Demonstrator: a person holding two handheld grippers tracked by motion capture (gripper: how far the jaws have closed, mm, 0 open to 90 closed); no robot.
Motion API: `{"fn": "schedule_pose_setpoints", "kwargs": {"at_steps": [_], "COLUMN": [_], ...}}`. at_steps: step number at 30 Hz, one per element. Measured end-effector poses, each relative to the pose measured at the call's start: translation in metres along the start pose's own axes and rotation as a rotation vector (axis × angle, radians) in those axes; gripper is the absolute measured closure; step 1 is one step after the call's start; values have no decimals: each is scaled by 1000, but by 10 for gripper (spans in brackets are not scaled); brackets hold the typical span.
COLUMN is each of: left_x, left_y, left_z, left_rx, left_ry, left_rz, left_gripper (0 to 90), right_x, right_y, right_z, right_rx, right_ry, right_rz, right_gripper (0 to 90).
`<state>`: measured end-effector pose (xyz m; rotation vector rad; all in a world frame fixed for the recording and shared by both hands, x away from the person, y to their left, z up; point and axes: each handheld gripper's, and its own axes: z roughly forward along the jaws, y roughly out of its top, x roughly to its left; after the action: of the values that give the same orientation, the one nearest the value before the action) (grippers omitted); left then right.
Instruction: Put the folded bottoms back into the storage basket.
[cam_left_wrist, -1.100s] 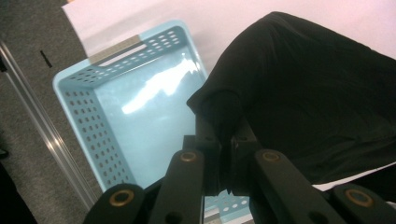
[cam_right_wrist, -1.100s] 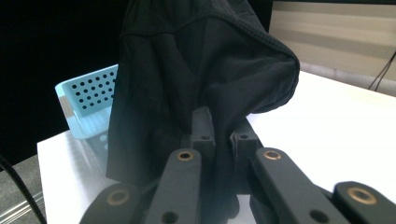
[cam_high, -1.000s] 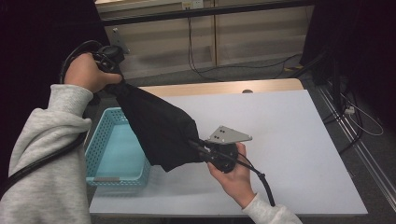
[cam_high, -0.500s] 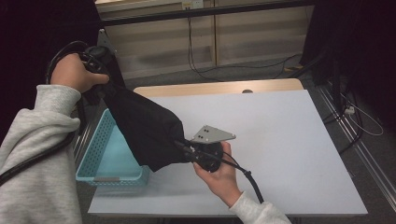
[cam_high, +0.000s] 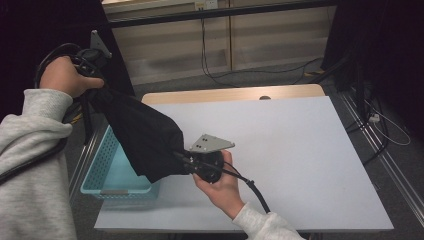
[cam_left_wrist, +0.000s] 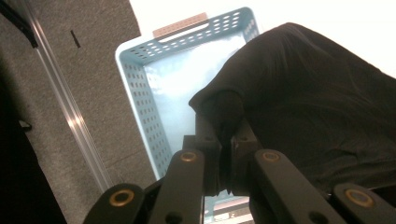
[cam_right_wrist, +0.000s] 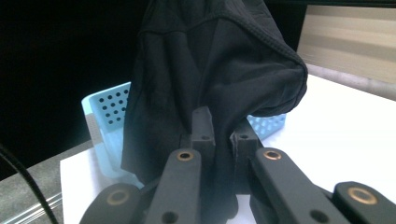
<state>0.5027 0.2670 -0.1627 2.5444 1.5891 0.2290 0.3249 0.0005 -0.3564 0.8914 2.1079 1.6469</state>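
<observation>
With both my left gripper (cam_high: 97, 85) and right gripper (cam_high: 182, 159) clamped on the black garment (cam_high: 142, 135), I'm carrying it stretched above the blue basket (cam_high: 107, 172); next, lower it in

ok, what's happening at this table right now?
A person holds a black cloth stretched in the air between two tools. The left hand-held gripper is shut on its upper end, the right hand-held gripper on its lower end. The cloth hangs over a light blue basket at the white table edge.

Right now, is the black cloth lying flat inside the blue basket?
No, the black cloth hangs stretched between the left gripper and right gripper.
</observation>
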Motion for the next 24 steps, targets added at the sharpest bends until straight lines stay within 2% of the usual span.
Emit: {"fn": "schedule_pose_setpoints", "kwargs": {"at_steps": [5,11,16,24], "left_x": [12,21,26,31], "left_y": [-4,-9,-11,-13], "left_z": [1,4,6,4], "left_rx": [-4,-7,-12,-29], "left_ry": [12,15,6,18], "left_rz": [-15,-33,-36,-46], "left_gripper": [858,858,858,858], "right_x": [11,17,19,23], "right_y": [5,6,4,3], "right_z": [15,24,29,37], "right_rx": [10,18,19,7], "right_ry": [24,33,37,44], "right_rz": [-19,-31,-29,-22], "right_gripper": [839,839,839,838]}}
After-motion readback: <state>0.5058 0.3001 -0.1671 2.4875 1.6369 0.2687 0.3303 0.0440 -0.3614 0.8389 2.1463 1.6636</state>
